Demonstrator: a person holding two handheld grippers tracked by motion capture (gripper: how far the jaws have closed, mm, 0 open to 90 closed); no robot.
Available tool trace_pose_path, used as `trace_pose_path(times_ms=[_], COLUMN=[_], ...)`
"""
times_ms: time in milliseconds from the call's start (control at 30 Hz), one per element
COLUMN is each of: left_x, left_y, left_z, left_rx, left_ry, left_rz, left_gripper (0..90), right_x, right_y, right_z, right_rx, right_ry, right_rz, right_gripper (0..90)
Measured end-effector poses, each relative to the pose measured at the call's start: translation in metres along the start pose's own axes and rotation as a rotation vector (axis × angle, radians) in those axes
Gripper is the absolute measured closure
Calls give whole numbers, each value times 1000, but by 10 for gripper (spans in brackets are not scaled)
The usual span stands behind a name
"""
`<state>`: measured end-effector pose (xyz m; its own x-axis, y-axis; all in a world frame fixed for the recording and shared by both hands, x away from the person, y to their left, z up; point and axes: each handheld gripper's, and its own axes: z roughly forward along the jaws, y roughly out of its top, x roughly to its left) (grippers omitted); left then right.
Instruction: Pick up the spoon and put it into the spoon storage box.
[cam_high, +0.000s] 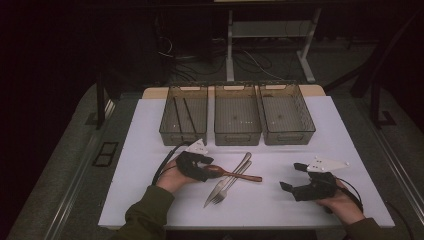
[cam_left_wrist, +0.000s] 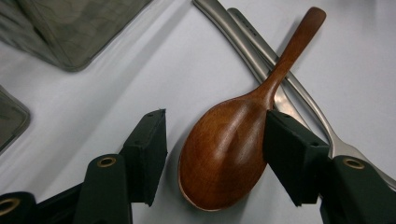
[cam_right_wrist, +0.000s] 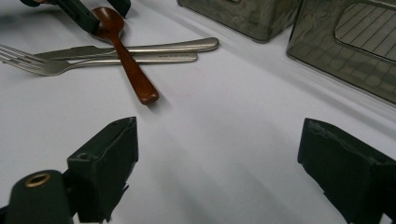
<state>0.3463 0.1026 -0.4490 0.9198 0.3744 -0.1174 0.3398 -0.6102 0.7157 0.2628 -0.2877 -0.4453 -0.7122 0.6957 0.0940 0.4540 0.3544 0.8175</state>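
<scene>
From above, a white worktop (cam_high: 150, 190) carries three clear bins (cam_high: 237, 115) in a row at the far side, the leftmost holding two dark sticks (likely chopsticks). Nearer the person, a wooden spoon (cam_high: 235, 174) lies across a knife (cam_high: 231, 177) and a fork (cam_high: 235, 181). The left gripper (cam_high: 202, 167) sits at the spoon's bowl; the right gripper (cam_high: 295, 180) rests well apart on the right, over bare worktop. Along the left gripper's jaws, the spoon (cam_left_wrist: 224, 158) lies bowl-down between the pads: one pad touches its edge near the neck, the other stands just clear, so the jaws are apart and nothing is clamped yet. The handle crosses the knife (cam_left_wrist: 243, 37) and fork (cam_left_wrist: 303, 93). Along the right gripper's jaws, wide apart and empty, the spoon (cam_right_wrist: 126, 60) lies farther off. The rounded bowl could squirt out as the pads meet, or the lifted handle could drag the cutlery beneath.
</scene>
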Motion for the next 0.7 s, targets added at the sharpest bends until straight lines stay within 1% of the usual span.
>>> trace_pose_path(times_ms=[67, 167, 267, 367, 400, 467, 700], left_x=[0, -1, -2, -2, -2, -2, -5], left_y=[0, 0, 0, -1, -1, -1, -1], left_z=[0, 0, 1, 0, 0, 0, 0], left_rx=[6, 15, 15, 19, 16, 18, 25], left_ry=[-5, -9, -13, -22, -28, -36, -63], left_rz=[3, 18, 23, 37, 37, 54, 88], left_gripper=[397, 411, 427, 450, 462, 487, 566], right_x=[0, 0, 0, 0, 0, 0, 0], right_y=[0, 0, 0, 0, 0, 0, 0], right_z=[0, 0, 0, 0, 0, 0, 0], right_rx=[0, 0, 4, 6, 7, 7, 7], right_ry=[-1, -2, -2, -4, -5, -5, -5], right_rz=[0, 0, 0, 0, -1, -2, -2], right_gripper=[116, 116, 116, 116, 117, 116, 117])
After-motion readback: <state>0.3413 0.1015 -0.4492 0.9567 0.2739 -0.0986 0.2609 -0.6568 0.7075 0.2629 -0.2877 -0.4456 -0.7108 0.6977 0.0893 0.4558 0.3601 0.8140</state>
